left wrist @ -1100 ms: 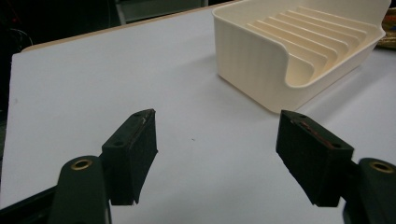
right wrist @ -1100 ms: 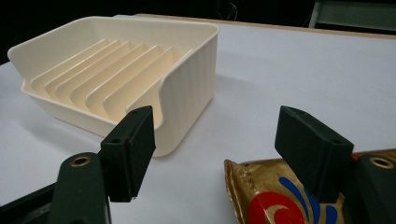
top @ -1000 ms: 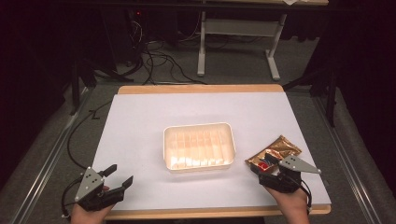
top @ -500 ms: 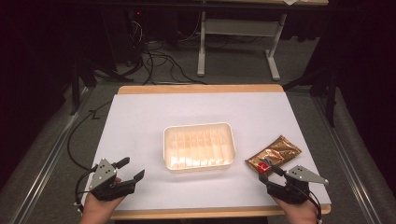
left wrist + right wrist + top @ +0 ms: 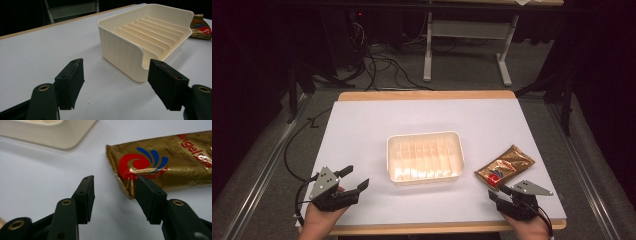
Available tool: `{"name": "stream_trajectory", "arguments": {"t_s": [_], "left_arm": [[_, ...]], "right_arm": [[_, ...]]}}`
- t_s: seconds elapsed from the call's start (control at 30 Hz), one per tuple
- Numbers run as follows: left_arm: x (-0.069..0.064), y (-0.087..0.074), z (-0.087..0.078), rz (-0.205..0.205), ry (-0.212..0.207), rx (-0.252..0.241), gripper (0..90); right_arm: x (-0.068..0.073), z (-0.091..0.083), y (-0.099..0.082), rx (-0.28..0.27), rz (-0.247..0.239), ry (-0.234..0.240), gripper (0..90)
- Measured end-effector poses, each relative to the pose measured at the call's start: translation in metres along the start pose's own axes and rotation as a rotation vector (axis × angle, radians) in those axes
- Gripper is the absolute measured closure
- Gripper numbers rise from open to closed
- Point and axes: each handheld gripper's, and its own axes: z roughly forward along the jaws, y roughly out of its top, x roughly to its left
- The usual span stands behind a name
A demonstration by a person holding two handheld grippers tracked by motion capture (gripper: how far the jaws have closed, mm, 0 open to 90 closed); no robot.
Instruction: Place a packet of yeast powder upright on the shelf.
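A gold foil packet [image 5: 504,167] with a red and blue swirl [image 5: 160,162] lies flat on the white table at the right. My right gripper [image 5: 498,193] sits just in front of its near end, low over the table. Its jaws have just been closing; they stand half apart, with the packet's near corner between them beside the right-hand finger [image 5: 150,197], not pinched. A cream ribbed tray [image 5: 424,157] sits mid-table with nothing in it. My left gripper [image 5: 356,176] is open at the front left, pointing at the tray's near corner [image 5: 125,60].
The white table top [image 5: 362,125] has a wooden rim at front and back. Dark floor, cables and a metal stand [image 5: 467,45] lie beyond the far edge. A black cable [image 5: 292,155] trails off the table's left side.
My right gripper has drawn back toward the front edge and sunk, from over the packet to just before its near end, with jaws narrower. My left gripper has shifted right toward the tray.
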Motion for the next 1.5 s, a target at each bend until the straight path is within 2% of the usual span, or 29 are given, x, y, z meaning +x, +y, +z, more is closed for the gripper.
{"name": "stream_trajectory", "arguments": {"t_s": [0.07,0.17,0.2,0.23,0.33,0.4,0.53,0.57,0.63,0.67,0.7,0.8,0.9,1.0,1.03,1.17,1.2,1.23,1.3,1.33,1.37,1.5], "left_arm": [[0.001,-0.001,-0.003,-0.001,0.008,0.002,29.7],[0.002,-0.002,-0.005,-0.007,0.016,0.003,29.7],[0.002,-0.003,-0.006,-0.010,0.018,0.001,29.8],[0.002,-0.004,-0.007,-0.010,0.022,0.004,29.8],[0.003,-0.005,-0.010,-0.012,0.030,0.005,29.8],[0.003,-0.005,-0.011,-0.013,0.034,0.006,29.8],[0.004,-0.007,-0.014,-0.021,0.043,0.004,29.9],[0.004,-0.007,-0.016,-0.025,0.048,0.002,29.9],[0.004,-0.007,-0.016,-0.025,0.051,0.001,29.9],[0.004,-0.007,-0.016,-0.027,0.050,0.002,30.0],[0.004,-0.007,-0.016,-0.028,0.049,0.001,29.9],[0.003,-0.007,-0.014,-0.023,0.045,0.008,30.0],[0.003,-0.007,-0.014,-0.024,0.043,0.007,30.0],[0.003,-0.007,-0.013,-0.025,0.040,0.009,30.0],[0.003,-0.007,-0.013,-0.023,0.040,0.010,29.9],[0.004,-0.007,-0.014,-0.019,0.041,0.009,30.0],[0.004,-0.007,-0.014,-0.019,0.041,0.009,30.0],[0.004,-0.007,-0.014,-0.021,0.043,0.011,30.0],[0.005,-0.008,-0.015,-0.026,0.047,0.010,30.0],[0.005,-0.008,-0.015,-0.026,0.047,0.010,30.0],[0.005,-0.008,-0.015,-0.026,0.050,0.007,30.0],[0.005,-0.009,-0.015,-0.023,0.052,0.014,30.0]], "right_arm": [[-0.003,0.005,0.003,0.010,0.005,-0.031,59.1],[-0.004,0.010,0.005,0.022,-0.004,-0.043,64.2],[-0.003,0.016,0.006,0.042,-0.023,-0.065,72.8],[-0.003,0.017,0.007,0.043,-0.035,-0.072,75.9],[-0.004,0.019,0.010,0.044,-0.029,-0.060,86.4],[-0.004,0.020,0.010,0.041,-0.035,-0.057,88.7],[0.004,0.021,0.013,0.027,-0.074,0.006,90.0],[0.010,0.021,0.014,0.027,-0.096,0.033,90.0],[0.013,0.021,0.014,0.027,-0.108,0.047,90.0],[0.024,0.020,0.013,0.037,-0.147,0.094,90.0],[0.028,0.020,0.012,0.040,-0.161,0.110,90.0],[0.037,0.017,0.010,0.045,-0.196,0.147,89.8],[0.040,0.013,0.010,0.033,-0.197,0.159,84.3],[0.037,0.008,0.012,-0.007,-0.169,0.165,76.7],[0.034,0.005,0.014,-0.026,-0.157,0.153,74.9],[0.018,-0.001,0.017,-0.092,-0.076,0.117,71.9],[0.018,-0.001,0.017,-0.092,-0.076,0.117,71.9],[0.014,-0.002,0.018,-0.101,-0.062,0.107,71.0],[-0.003,-0.004,0.017,-0.122,0.000,0.077,68.5],[-0.003,-0.004,0.017,-0.122,0.000,0.077,68.5],[-0.012,-0.004,0.017,-0.129,0.035,0.056,66.3],[-0.029,-0.005,0.017,-0.142,0.083,0.017,62.6]]}}
